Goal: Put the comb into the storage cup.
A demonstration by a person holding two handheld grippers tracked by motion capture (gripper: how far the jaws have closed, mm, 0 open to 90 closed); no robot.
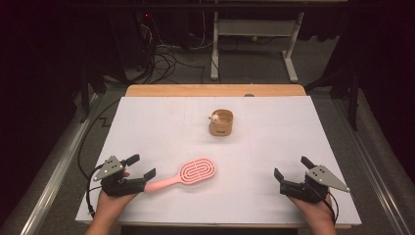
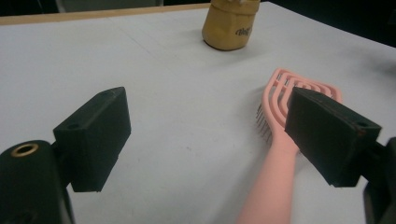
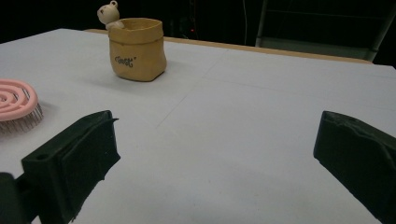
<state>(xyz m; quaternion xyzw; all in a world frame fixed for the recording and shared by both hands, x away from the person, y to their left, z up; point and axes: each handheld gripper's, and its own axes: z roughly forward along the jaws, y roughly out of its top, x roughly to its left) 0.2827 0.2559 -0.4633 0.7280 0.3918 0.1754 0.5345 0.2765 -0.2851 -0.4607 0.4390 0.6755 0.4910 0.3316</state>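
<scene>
Pink hairbrush (image 1: 188,174) lies flat on the tabletop (image 1: 274,142), its handle toward eight o'clock just beside the left gripper (image 1: 143,167), whose spread jaws could nudge it askew; the right gripper (image 1: 292,167) rests spread, well apart.

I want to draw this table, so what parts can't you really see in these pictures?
- Inside of the yellow pot: hidden by its own wall in the right gripper view; too small in the high view.
- Writing on the pot: too small to read.
- Pink hairbrush: partly behind the left gripper's jaw; in the right gripper view the frame's edge cuts it off.
</scene>
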